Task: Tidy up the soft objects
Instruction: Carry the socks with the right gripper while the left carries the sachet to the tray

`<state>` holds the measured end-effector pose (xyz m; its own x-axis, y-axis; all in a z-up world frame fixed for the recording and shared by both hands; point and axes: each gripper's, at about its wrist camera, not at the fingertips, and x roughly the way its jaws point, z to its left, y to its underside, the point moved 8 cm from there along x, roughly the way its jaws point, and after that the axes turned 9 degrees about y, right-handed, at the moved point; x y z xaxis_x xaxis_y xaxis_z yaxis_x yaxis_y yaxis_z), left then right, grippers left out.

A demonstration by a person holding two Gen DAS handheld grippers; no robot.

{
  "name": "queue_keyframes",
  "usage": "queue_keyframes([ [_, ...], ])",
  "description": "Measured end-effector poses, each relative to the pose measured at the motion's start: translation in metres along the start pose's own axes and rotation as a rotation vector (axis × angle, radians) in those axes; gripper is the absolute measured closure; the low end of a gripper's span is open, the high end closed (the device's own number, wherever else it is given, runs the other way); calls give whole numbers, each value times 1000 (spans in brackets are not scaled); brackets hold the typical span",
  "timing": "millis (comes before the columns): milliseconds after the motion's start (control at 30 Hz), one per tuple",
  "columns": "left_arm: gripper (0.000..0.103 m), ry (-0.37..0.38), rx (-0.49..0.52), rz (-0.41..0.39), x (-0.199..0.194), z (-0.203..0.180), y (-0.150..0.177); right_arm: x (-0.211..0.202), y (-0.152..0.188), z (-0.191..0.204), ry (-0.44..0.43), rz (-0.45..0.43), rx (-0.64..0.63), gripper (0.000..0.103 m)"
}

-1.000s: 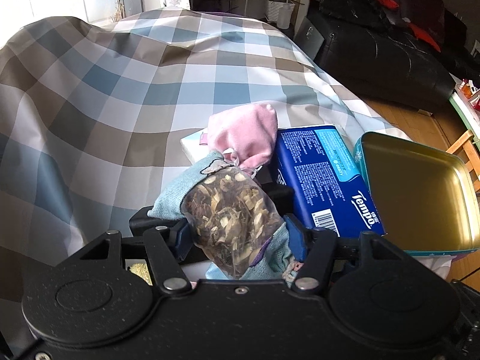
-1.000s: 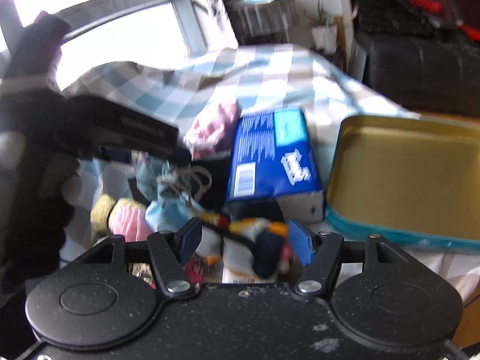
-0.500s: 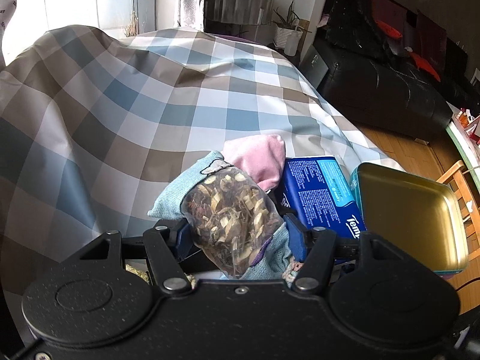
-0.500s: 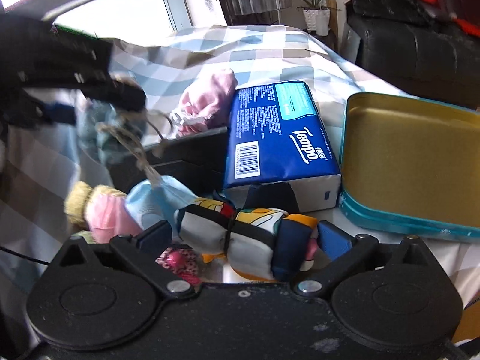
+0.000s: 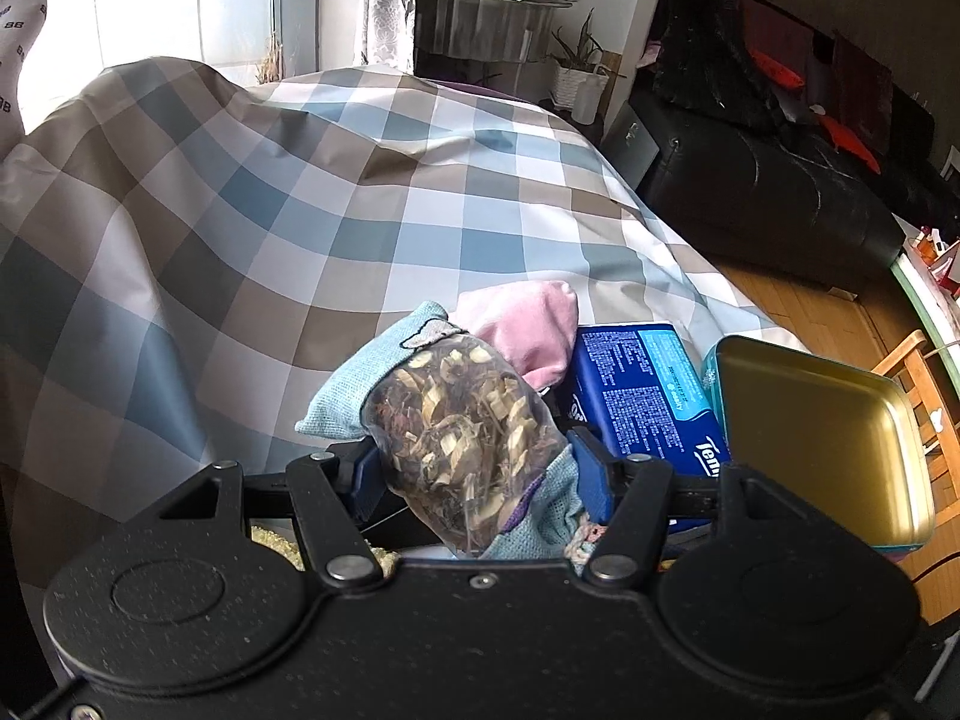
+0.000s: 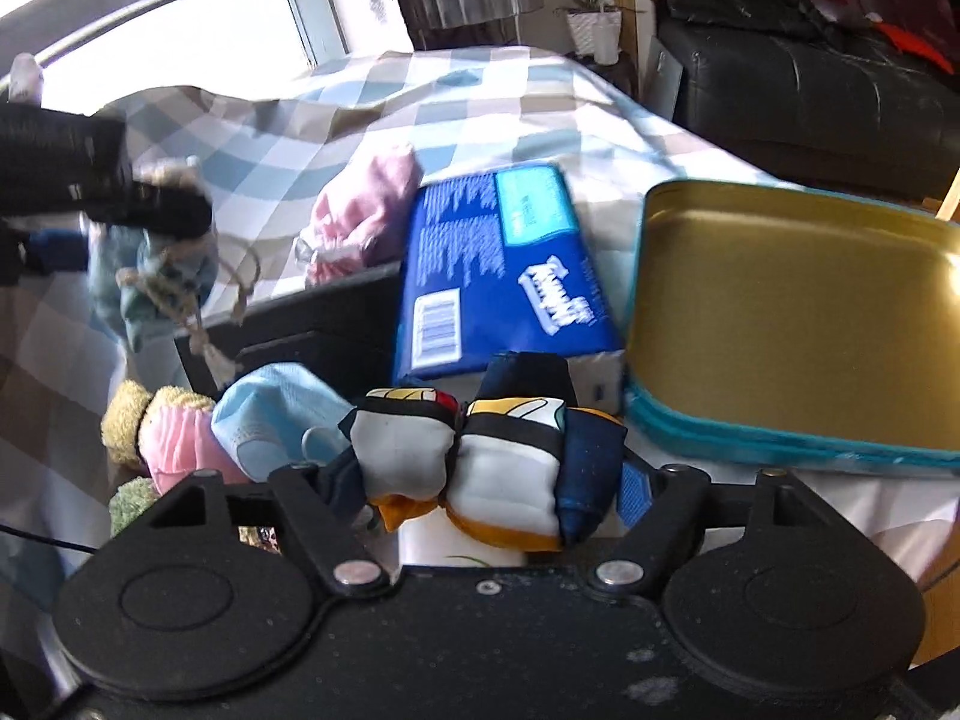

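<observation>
- Blue pads of the left gripper (image 5: pixel 477 471) are pressing on a sachet of dried herbs (image 5: pixel 462 426) in the left wrist view; the jaws are clamping it from both sides and its clear front is bulging between them.
- Pale blue cloth of the sachet is sticking out toward ten o'clock, over the checked cloth (image 5: pixel 288 210).
- At one o'clock from the sachet a pink pouch (image 5: pixel 528 330) is lying, touching the blue tissue pack (image 5: pixel 648 396) at its three o'clock.
- At three o'clock from the pack a gold tin lid (image 5: pixel 822 438) with a teal rim is lying open side up.
- Across the room at two o'clock a black sofa (image 5: pixel 768 192) is standing.
- White, navy and yellow, a tied cloth bundle (image 6: pixel 480 462) is sitting between the jaws of the right gripper (image 6: pixel 480 486) in the right wrist view; the jaws have just been closing in on it, and the right blue pad is touching its navy end, while the left pad is hidden behind the fabric.
- At nine o'clock from the bundle a light blue face mask (image 6: pixel 270 420) and a pink and yellow plush piece (image 6: pixel 162 438) are lying.
- At ten o'clock the left gripper is showing, blurred, holding the sachet with its string dangling.
- At twelve o'clock the tissue pack is lying, the gold lid at two o'clock.
</observation>
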<state>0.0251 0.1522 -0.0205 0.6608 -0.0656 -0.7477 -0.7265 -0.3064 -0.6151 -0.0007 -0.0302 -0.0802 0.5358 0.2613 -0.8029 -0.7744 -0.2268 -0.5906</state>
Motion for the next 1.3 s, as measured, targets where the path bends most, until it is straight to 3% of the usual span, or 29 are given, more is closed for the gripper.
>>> queue_keyframes([
  [233, 45, -2, 4, 3, 0, -1, 2, -41, -57, -57, 26, -129, 103, 25],
  [500, 45, -3, 39, 12, 6, -10, 6, -59, -110, -144, 191, -196, 146, 25],
  [800, 45, -4, 98, 46, 19, -27, 11, -79, -141, -187, 301, -301, 100, 24],
  [967, 45, 21, 149, 60, 26, -55, 9, -66, -134, -194, 258, -228, 177, 24],
  [1300, 45, 110, 222, 72, 47, -139, -11, -50, -116, -210, 328, -127, 215, 24],
])
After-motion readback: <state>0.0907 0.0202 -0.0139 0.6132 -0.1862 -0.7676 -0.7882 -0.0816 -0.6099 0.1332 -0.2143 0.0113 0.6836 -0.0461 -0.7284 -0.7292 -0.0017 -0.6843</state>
